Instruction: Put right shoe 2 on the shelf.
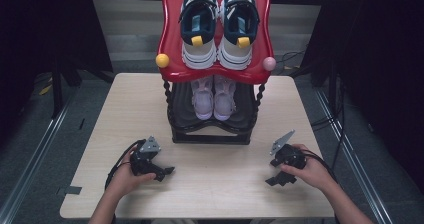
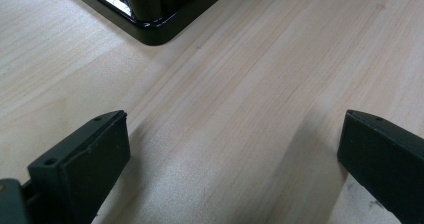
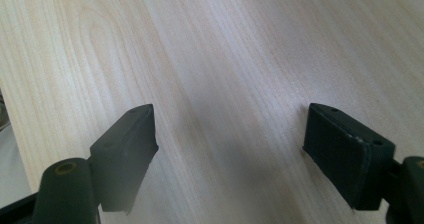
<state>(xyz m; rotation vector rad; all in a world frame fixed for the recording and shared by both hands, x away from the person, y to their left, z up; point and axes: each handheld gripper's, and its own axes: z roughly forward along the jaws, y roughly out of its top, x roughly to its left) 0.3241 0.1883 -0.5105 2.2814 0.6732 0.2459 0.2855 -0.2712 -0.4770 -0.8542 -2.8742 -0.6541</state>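
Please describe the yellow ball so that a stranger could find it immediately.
Look at the shoe rack on the far side of the table. Its red top shelf has a ball at each front corner. The yellow ball is at the left; the pink ball is right.

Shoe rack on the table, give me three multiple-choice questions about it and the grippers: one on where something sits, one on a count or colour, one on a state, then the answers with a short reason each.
1. Where does the pale pink pair of shoes sit?
A. On the red top shelf
B. On the black lower shelf
C. On the table in front of the rack

2. How many shoes are on the shoe rack in all?
A. Two
B. Three
C. Four

3. What state are the left gripper and the right gripper in?
A. Both open and holding nothing
B. Both shut on a shoe
C. Left shut on a shoe, right open

Answers: 1 B, the pink pair stands under the red top shelf, on the black lower shelf. 2 C, the navy and white pair is on top and the pink pair is below. 3 A, each gripper view shows bare table between spread jaws.
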